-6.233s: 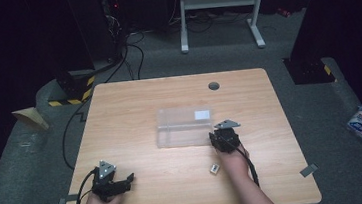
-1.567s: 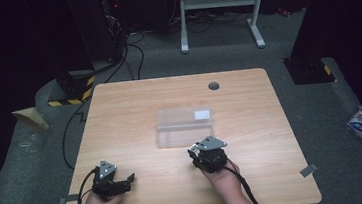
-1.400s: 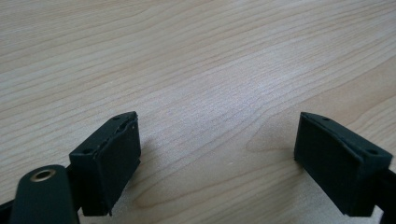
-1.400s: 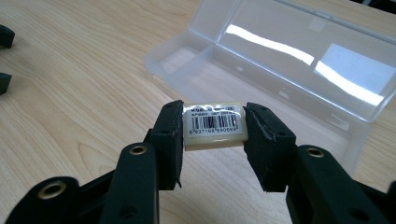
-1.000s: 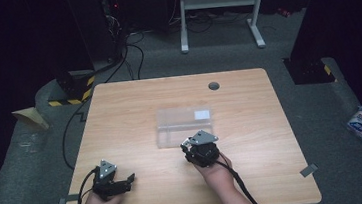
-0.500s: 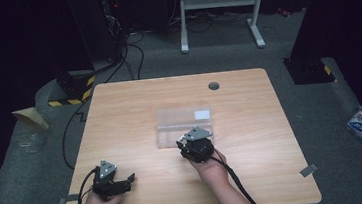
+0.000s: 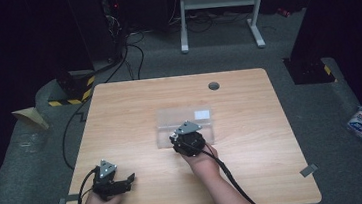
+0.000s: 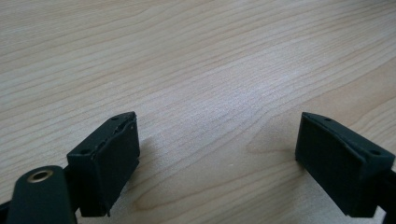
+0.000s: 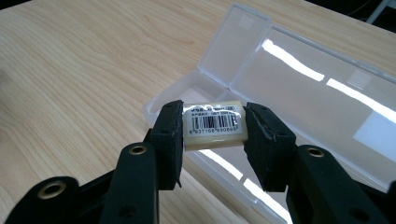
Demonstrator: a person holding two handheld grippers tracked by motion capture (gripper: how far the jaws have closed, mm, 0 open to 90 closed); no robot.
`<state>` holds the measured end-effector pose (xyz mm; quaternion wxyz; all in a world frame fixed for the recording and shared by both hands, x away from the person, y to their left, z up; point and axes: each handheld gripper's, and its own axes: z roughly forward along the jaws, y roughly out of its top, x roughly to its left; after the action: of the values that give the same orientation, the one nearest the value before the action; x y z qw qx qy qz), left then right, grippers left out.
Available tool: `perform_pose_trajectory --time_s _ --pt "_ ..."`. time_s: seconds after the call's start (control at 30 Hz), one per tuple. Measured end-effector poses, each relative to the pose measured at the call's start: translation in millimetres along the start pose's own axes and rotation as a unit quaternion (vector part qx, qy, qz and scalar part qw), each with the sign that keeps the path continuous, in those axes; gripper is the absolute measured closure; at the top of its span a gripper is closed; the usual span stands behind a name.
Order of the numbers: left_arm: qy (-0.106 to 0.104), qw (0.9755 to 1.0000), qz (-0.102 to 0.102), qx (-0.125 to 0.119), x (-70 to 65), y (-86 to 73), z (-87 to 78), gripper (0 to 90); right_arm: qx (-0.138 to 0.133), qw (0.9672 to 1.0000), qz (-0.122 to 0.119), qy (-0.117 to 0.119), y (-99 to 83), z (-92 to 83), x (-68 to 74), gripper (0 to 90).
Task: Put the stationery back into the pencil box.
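A small white eraser with a barcode label is pinched between the black jaws of my right gripper, just above the near edge of a clear plastic box whose lid lies open. In the high view the right gripper hangs over the box at its front rim, mid-table. My left gripper rests near the table's front left, and in its own view the left gripper stands open over bare wood with nothing between its jaws.
The light wooden table has a round cable hole at its far side. A cable trails from the right gripper toward the front edge. Black equipment, cables and a white stand sit on the grey floor behind.
The right hand carried the eraser from the table's front right leftward and forward to the box's near edge. The left hand stayed put.
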<state>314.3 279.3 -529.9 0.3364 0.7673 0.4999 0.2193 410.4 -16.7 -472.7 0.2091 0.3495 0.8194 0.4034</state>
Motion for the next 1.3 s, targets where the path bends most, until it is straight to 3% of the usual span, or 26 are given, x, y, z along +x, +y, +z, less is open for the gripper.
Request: perform_pose_trajectory --time_s 0.6,0.9,1.13,1.3 --pt "-0.003 1.0 0.003 0.0 0.8 0.2 0.2 13.7 0.008 0.9999 -0.007 0.004 16.5 25.1 7.0 58.1" --pt "-0.003 1.0 0.003 0.0 0.8 0.2 0.2 13.6 0.012 0.9999 0.003 0.008 17.5 34.4 7.8 58.1" --pt "-0.003 1.0 0.004 0.001 1.0 0.3 0.2 13.7 0.014 0.9997 -0.012 0.016 23.8 43.3 11.1 58.1" --pt "-0.003 1.0 0.004 0.001 1.0 0.3 0.3 13.7 0.015 0.9997 -0.005 0.021 25.6 49.1 11.2 58.2"
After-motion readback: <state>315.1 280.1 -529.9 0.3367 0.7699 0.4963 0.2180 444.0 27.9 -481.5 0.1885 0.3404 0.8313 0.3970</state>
